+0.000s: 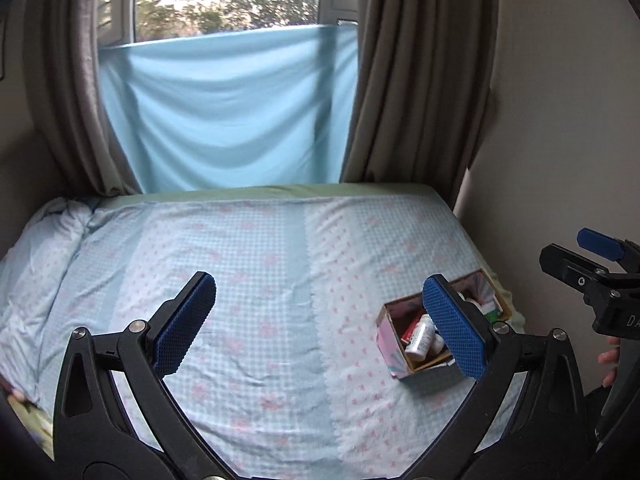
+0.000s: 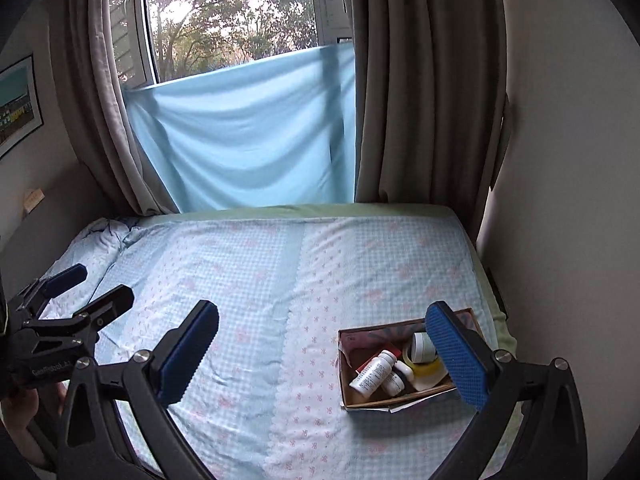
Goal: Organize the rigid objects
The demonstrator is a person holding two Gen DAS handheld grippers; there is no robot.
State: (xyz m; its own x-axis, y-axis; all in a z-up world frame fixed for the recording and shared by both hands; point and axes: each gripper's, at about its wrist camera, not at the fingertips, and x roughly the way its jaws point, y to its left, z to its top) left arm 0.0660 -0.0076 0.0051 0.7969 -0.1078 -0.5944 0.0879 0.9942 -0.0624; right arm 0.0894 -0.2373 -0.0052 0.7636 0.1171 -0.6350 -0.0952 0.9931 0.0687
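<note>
A small open cardboard box (image 1: 390, 338) (image 2: 352, 394) sits on the bed near its right side. It holds a white bottle (image 2: 372, 372) (image 1: 420, 338), a smaller dark-capped bottle (image 2: 398, 376), a white jar (image 2: 422, 346) and a yellow item (image 2: 428, 370). My left gripper (image 1: 320, 326) is open and empty, held above the bed left of the box. My right gripper (image 2: 326, 354) is open and empty, above the bed with its right finger over the box. Each gripper shows in the other's view: the right one (image 1: 592, 264) and the left one (image 2: 80, 292).
The bed (image 1: 240, 264) has a light blue checked cover with pink bows. A rumpled duvet (image 1: 44, 240) lies at the far left. A blue sheet (image 2: 248, 136) hangs over the window between brown curtains (image 2: 424, 80). A wall (image 2: 568, 200) runs along the right.
</note>
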